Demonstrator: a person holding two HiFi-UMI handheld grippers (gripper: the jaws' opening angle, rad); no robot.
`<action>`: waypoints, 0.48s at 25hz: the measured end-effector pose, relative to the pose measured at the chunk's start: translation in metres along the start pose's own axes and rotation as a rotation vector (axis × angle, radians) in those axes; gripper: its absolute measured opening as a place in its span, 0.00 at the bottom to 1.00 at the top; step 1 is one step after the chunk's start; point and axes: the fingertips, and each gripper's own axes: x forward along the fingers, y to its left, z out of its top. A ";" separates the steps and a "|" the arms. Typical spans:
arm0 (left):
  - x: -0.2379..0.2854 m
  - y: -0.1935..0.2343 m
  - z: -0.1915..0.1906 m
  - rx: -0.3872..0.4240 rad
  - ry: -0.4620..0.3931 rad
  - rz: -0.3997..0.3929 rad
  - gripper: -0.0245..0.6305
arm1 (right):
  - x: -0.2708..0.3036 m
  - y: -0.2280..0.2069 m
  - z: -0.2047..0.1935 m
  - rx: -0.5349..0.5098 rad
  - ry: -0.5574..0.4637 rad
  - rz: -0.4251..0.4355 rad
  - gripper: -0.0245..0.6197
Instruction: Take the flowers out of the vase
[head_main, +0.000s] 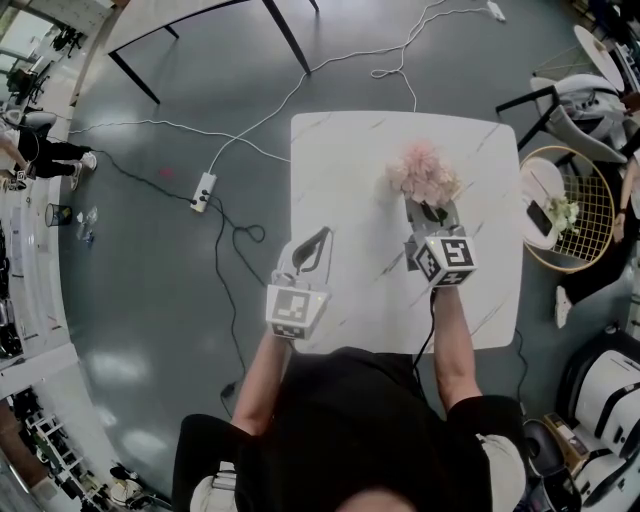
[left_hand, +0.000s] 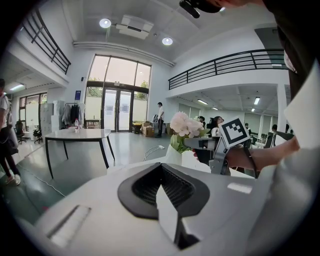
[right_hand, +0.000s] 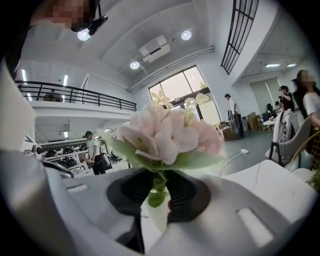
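A bunch of pale pink flowers (head_main: 424, 172) stands in a white vase (left_hand: 175, 155) on the white marble-look table (head_main: 350, 160), right of its middle. My right gripper (head_main: 430, 212) reaches in from the near side just under the blooms. In the right gripper view its dark pads (right_hand: 186, 192) close from both sides on the green stems (right_hand: 159, 184) below the flower heads (right_hand: 167, 132). My left gripper (head_main: 312, 248) hovers over the table's near left part, shut with nothing in it, well apart from the vase. The right gripper (left_hand: 202, 145) also shows at the flowers (left_hand: 186, 125) in the left gripper view.
A power strip (head_main: 203, 190) and cables lie on the grey floor left of the table. A round wire-frame side table (head_main: 585, 215) and chairs (head_main: 580, 100) stand close to the table's right edge. Black table legs (head_main: 285, 35) are at the back.
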 end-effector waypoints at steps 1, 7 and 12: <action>-0.001 0.000 0.000 0.000 -0.002 0.000 0.05 | -0.001 0.000 0.001 0.000 -0.002 -0.001 0.17; -0.004 -0.001 0.000 0.000 -0.004 0.001 0.05 | -0.003 0.000 0.005 -0.008 -0.012 -0.006 0.16; -0.008 -0.001 0.004 -0.006 -0.014 0.003 0.05 | -0.006 0.001 0.014 -0.014 -0.029 -0.011 0.16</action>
